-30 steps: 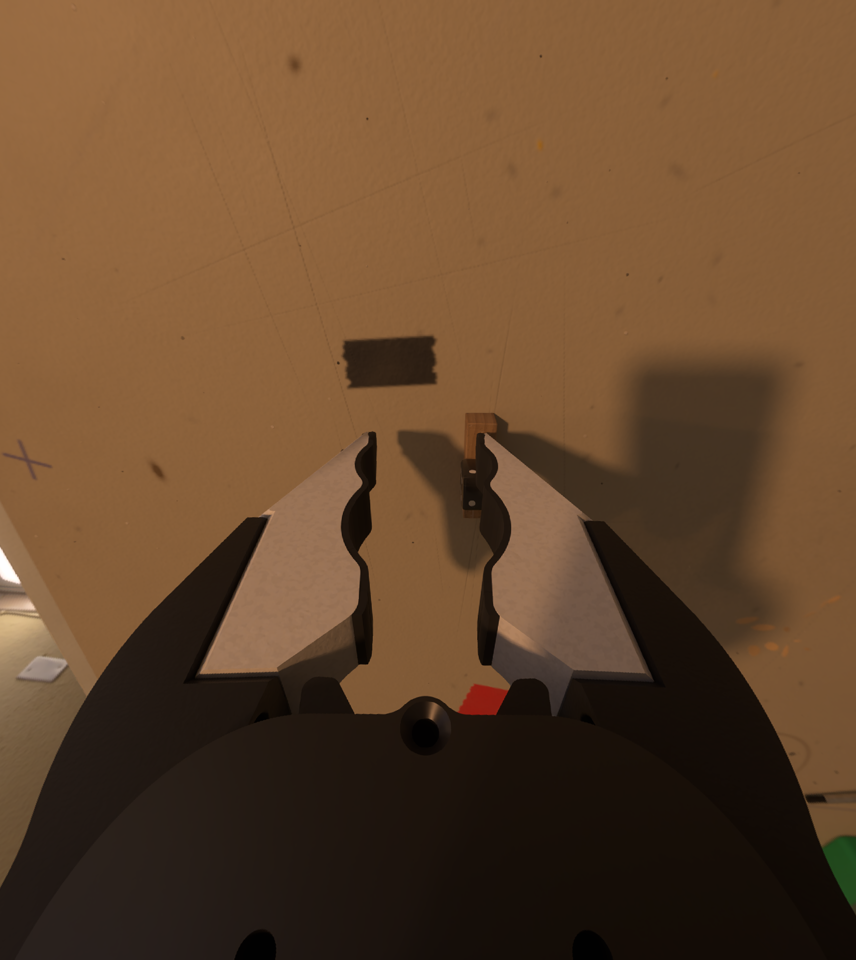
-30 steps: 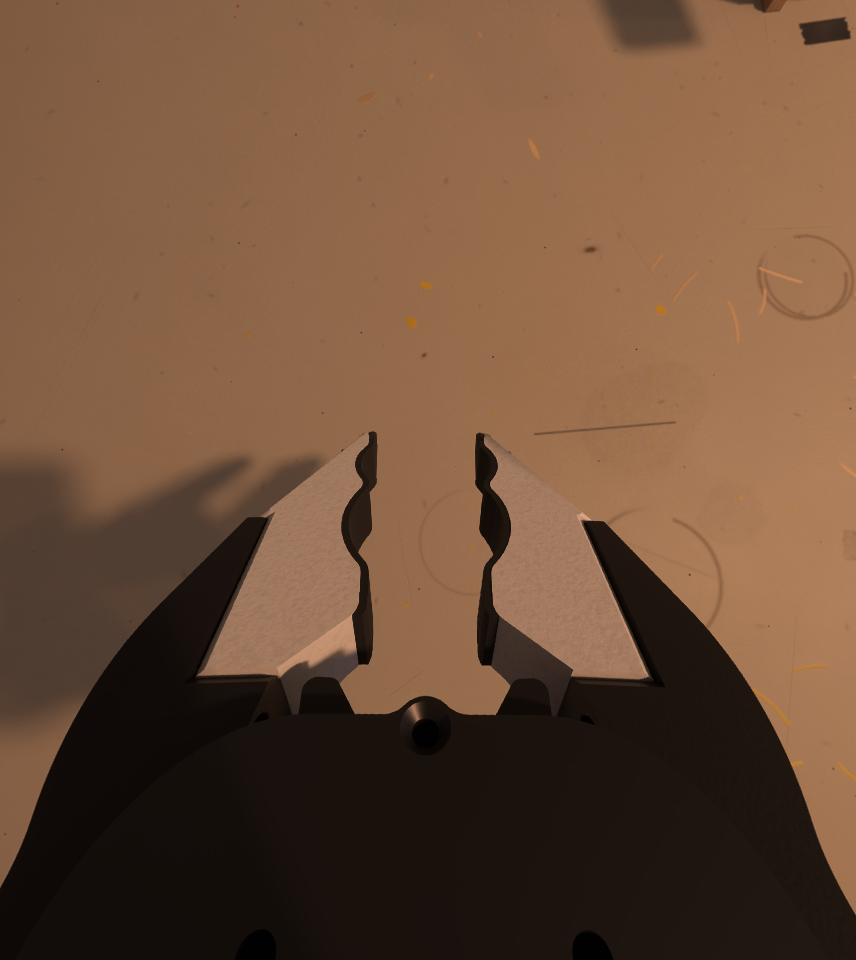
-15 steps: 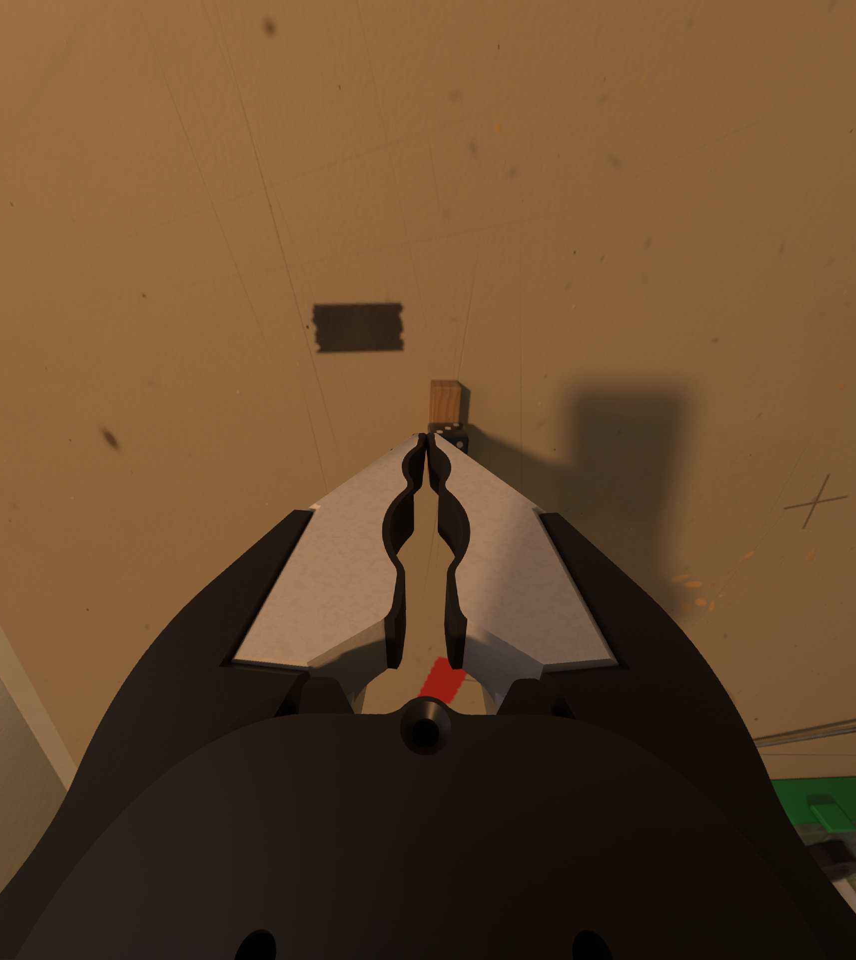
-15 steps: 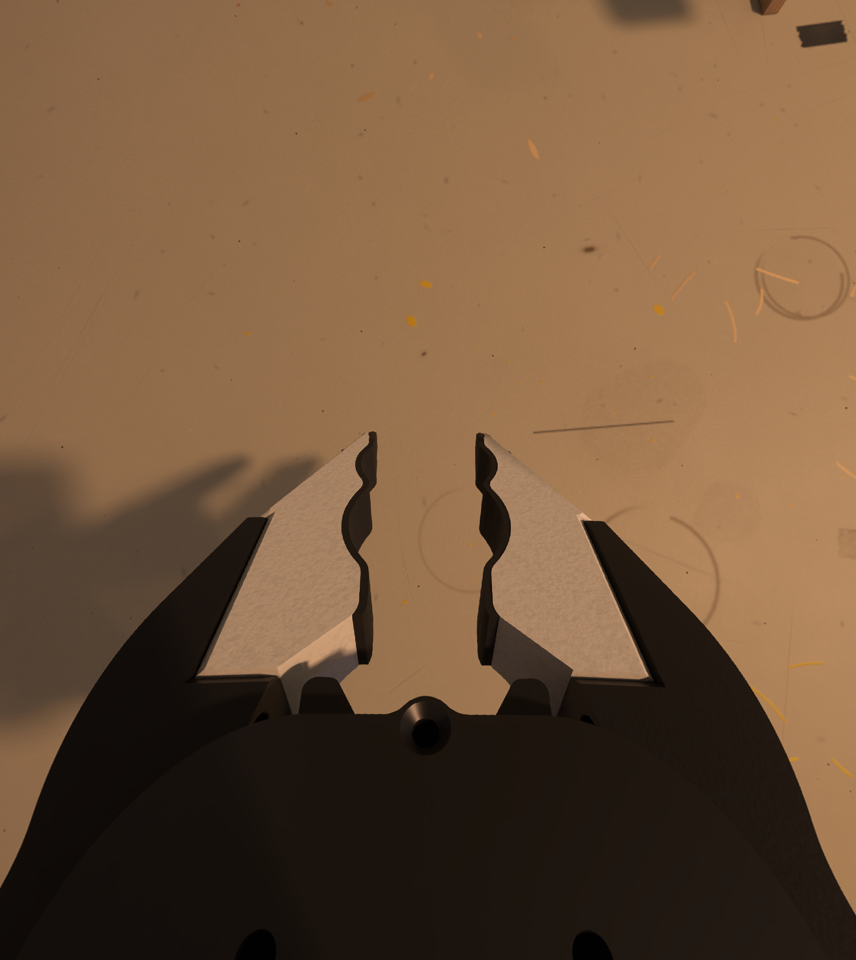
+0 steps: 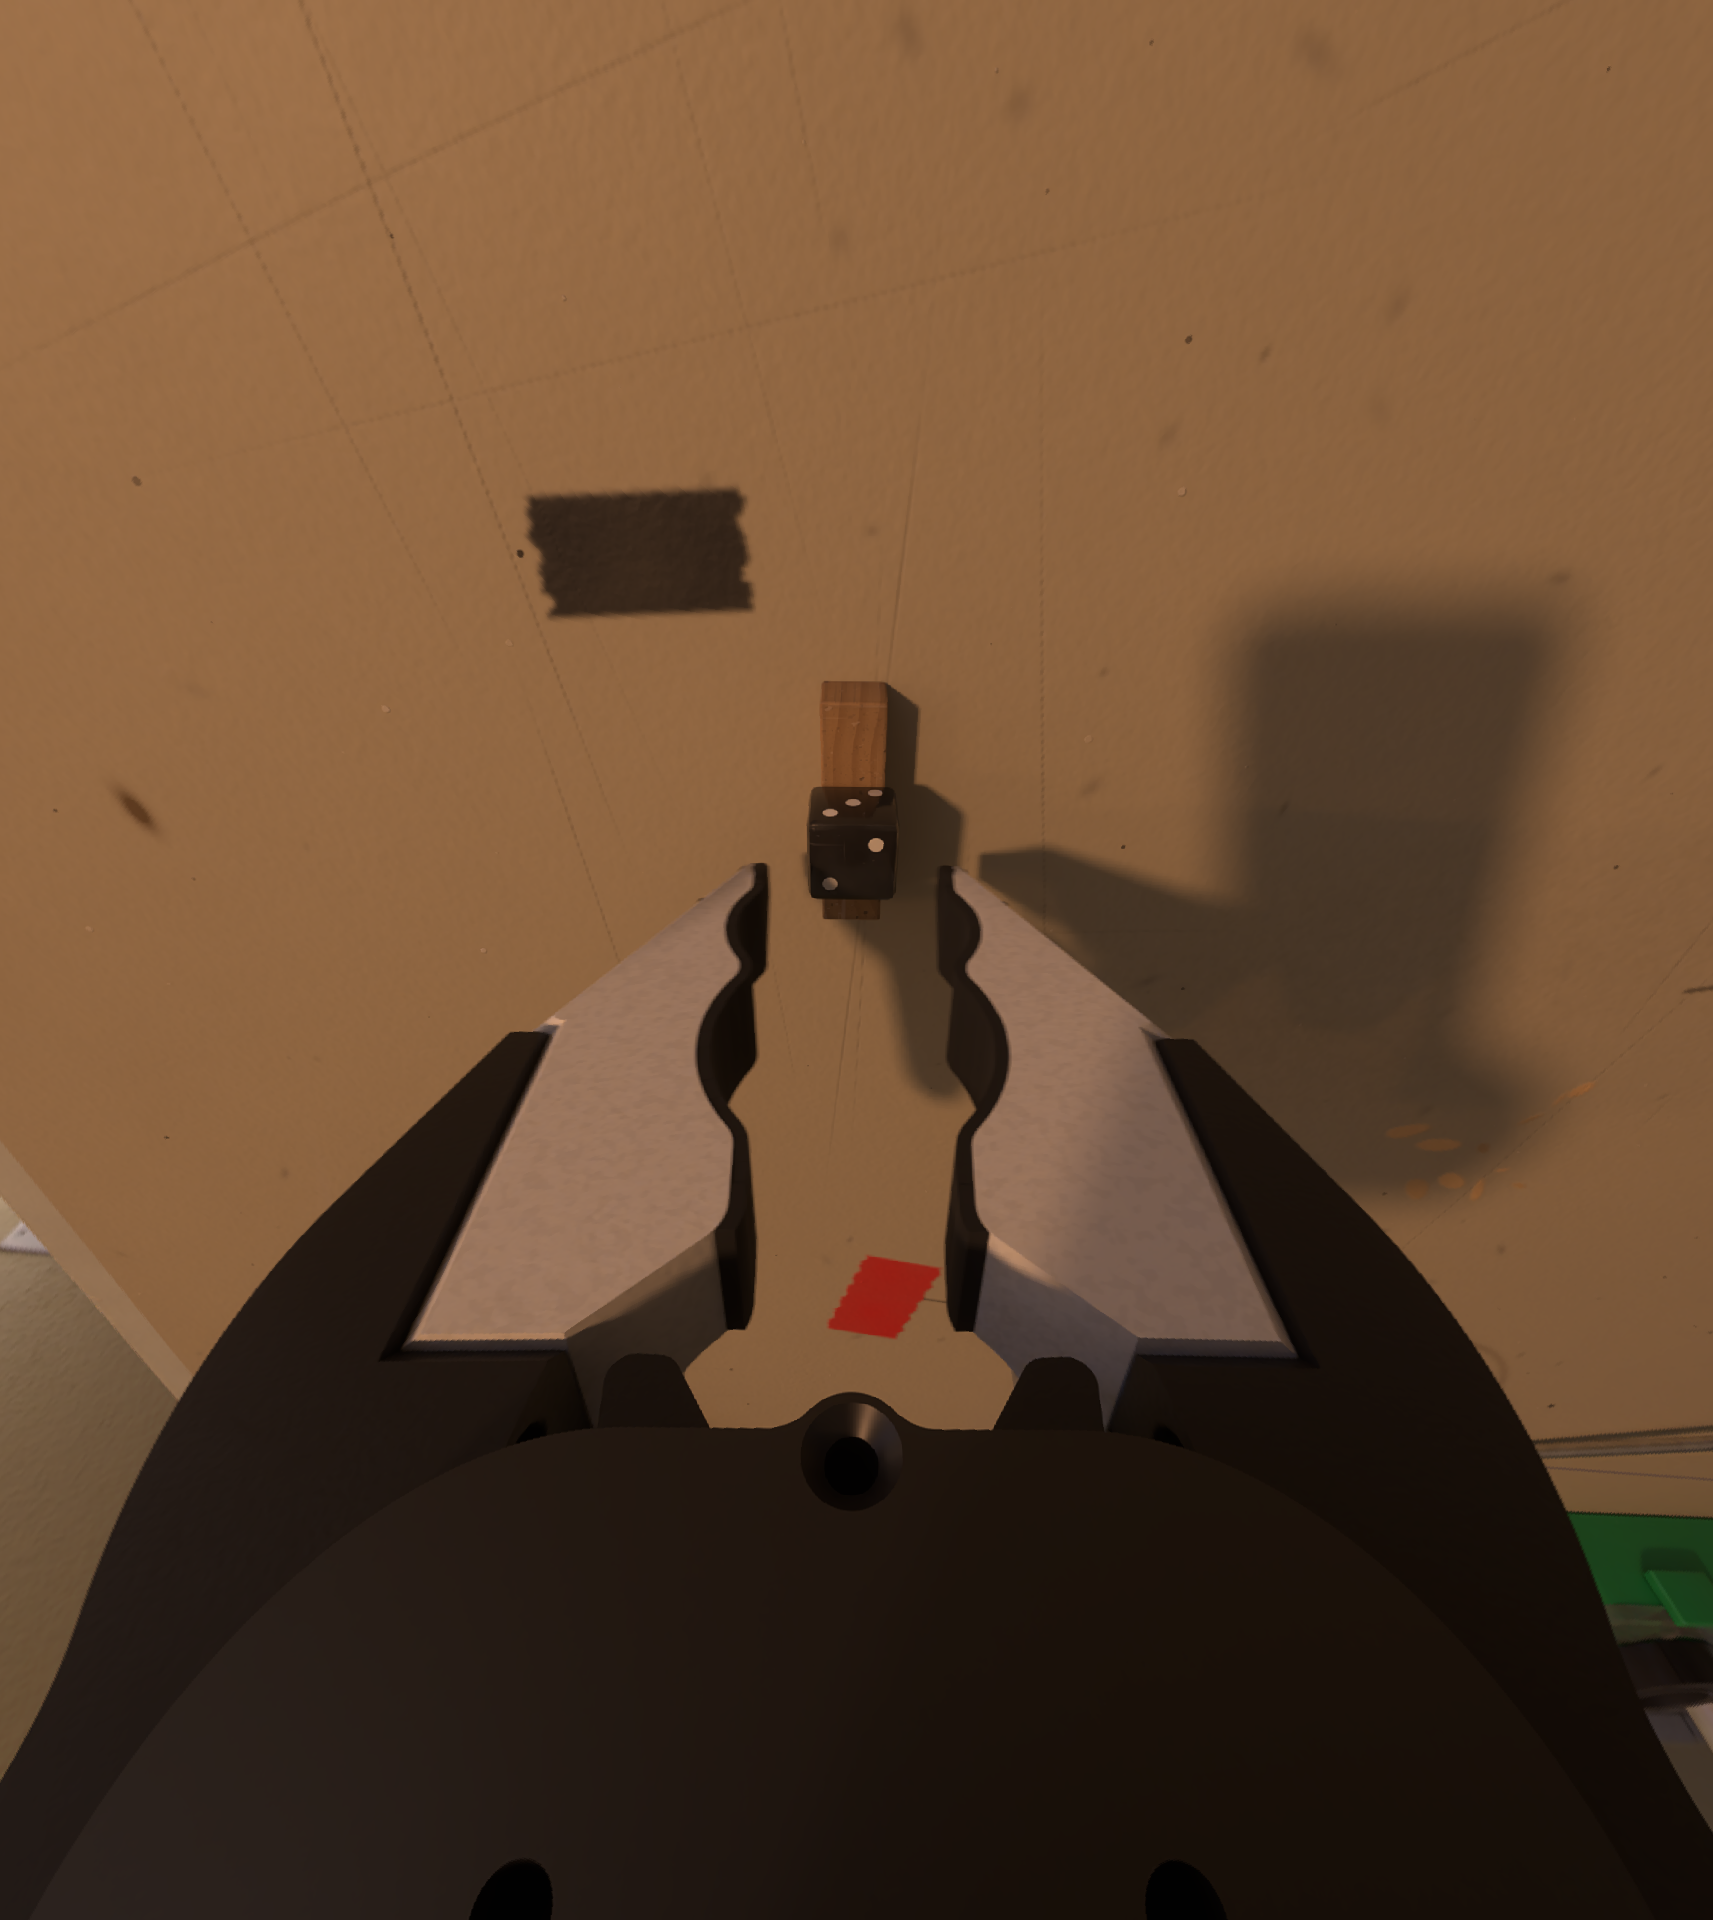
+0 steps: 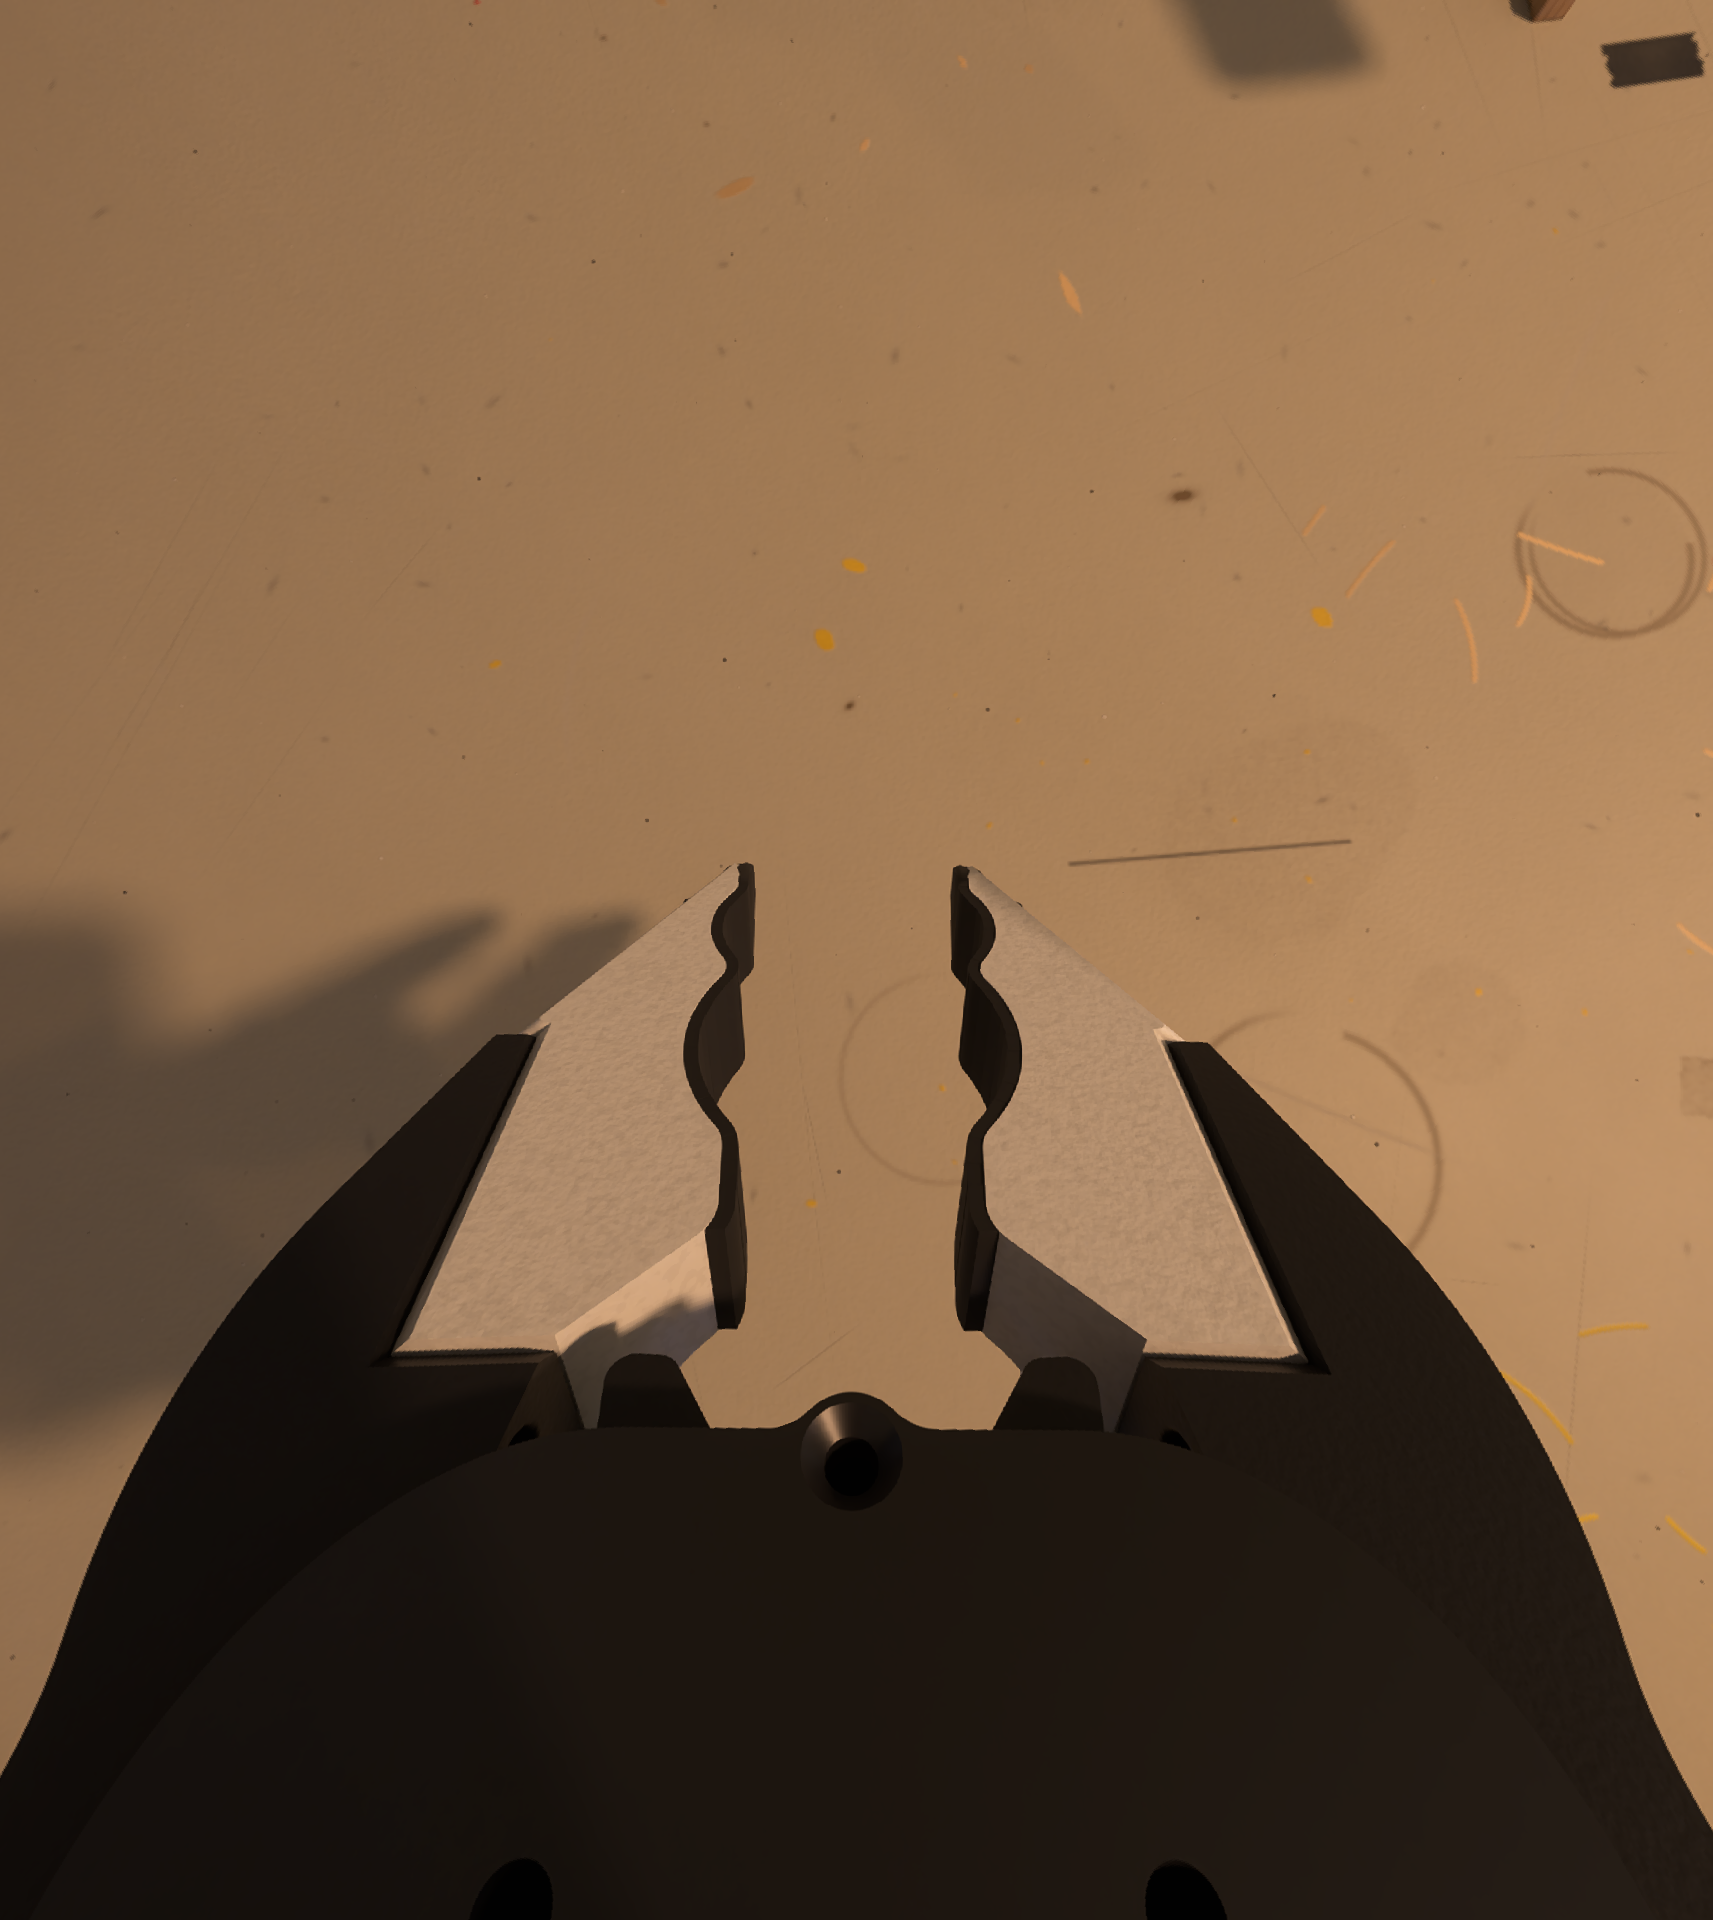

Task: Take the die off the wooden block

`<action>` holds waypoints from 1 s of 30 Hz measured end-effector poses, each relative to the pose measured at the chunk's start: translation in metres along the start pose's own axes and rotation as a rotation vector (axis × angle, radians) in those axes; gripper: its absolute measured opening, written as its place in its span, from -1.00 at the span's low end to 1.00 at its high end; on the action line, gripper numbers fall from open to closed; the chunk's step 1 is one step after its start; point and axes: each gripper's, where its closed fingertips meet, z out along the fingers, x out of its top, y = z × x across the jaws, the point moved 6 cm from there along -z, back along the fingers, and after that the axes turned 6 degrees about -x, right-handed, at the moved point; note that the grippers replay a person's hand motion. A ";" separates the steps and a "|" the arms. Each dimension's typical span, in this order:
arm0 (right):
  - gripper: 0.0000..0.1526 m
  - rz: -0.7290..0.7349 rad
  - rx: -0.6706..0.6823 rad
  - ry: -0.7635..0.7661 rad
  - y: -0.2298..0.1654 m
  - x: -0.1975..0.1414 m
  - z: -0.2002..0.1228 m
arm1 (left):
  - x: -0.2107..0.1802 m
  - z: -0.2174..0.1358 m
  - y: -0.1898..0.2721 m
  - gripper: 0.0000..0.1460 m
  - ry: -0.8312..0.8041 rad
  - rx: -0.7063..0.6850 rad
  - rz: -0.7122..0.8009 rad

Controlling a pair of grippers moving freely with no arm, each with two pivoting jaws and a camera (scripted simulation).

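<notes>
Left wrist view looks down on a brown table (image 5: 208, 312). The left tool (image 5: 853, 878) has its two fingers spread apart, and nothing is held between them. Just past the fingertips sits a black die (image 5: 852, 844) with white dots. The die rests on top of a wooden block (image 5: 853, 732), near the block's close end. The block is light brown and lies flat on the table, pointing away from the tool. The die is lined up with the gap between the fingers, but the fingers do not touch it. A dark gray patch of tape (image 5: 640, 553) is stuck on the table, off to the left and farther away. A small red patch (image 5: 883, 1296) shows on the table between the fingers, close to the tool's body. A green thing (image 5: 1704, 1569) peeks in at the lower right edge.

Right wrist view shows the right tool (image 6: 853, 878), also with its fingers spread apart and holding nothing. It hangs over a bare part of the table with faint ring marks (image 6: 1608, 551) and little orange flecks. The wooden block is only a tiny bit at the top right edge, well apart from this tool.
</notes>
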 end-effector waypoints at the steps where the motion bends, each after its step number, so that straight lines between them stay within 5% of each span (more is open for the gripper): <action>1: -0.51 0.000 -0.001 0.001 0.000 0.000 0.000 | 0.000 -0.001 0.000 -0.66 0.002 0.004 -0.001; 2: -0.51 0.000 -0.002 0.002 0.000 0.000 -0.001 | 0.000 -0.002 -0.001 -0.78 0.008 0.010 -0.004; 15: -0.51 0.004 -0.005 0.004 0.001 -0.002 -0.001 | -0.006 -0.030 -0.015 -0.78 0.116 0.125 -0.100; 21: -0.51 0.008 0.005 0.001 0.002 -0.003 0.001 | -0.004 -0.028 -0.024 -0.78 0.118 0.022 -0.315; 30: -0.51 0.008 0.015 -0.001 0.001 -0.004 0.001 | 0.013 -0.041 -0.028 -0.78 0.279 -0.334 -0.659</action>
